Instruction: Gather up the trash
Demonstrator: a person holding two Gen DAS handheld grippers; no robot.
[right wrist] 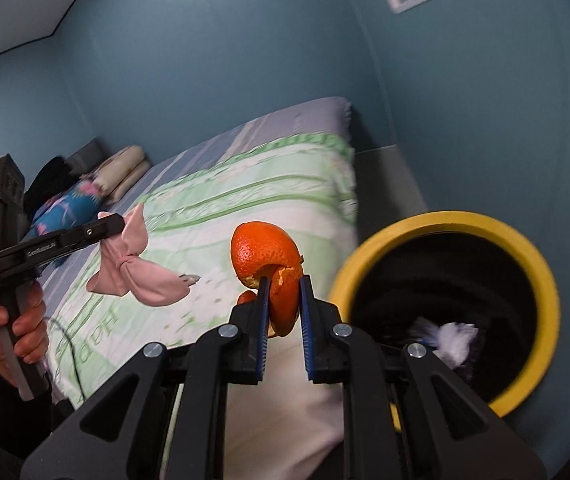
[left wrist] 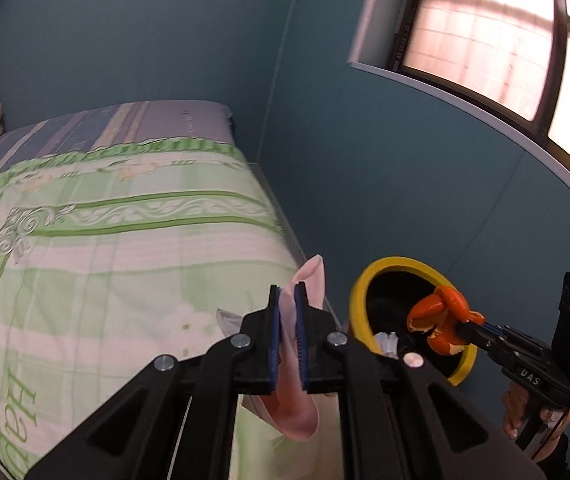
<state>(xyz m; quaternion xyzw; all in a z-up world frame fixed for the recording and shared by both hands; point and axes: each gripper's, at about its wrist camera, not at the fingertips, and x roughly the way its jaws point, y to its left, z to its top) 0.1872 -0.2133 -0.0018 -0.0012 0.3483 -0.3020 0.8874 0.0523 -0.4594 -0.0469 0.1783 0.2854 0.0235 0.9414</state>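
Note:
My left gripper [left wrist: 288,300] is shut on a crumpled pink tissue [left wrist: 309,276] and holds it above the bed's right edge. From the right wrist view the same left gripper [right wrist: 119,222] appears at the left with the pink tissue [right wrist: 141,276] hanging from it. My right gripper [right wrist: 283,292] is shut on a piece of orange peel [right wrist: 265,252]. In the left wrist view the right gripper [left wrist: 463,326] holds the orange peel [left wrist: 439,312] over the mouth of a yellow-rimmed bin [left wrist: 359,300]. The bin [right wrist: 541,280] has a black inside with white paper [right wrist: 455,340] in it.
A bed with a green and white quilt [left wrist: 125,248] fills the left; folded bedding and pillows [right wrist: 125,168] lie at its far end. Blue walls [left wrist: 365,160] close in behind the bin, with a window [left wrist: 485,32] above. A hand [right wrist: 25,328] grips the left tool's handle.

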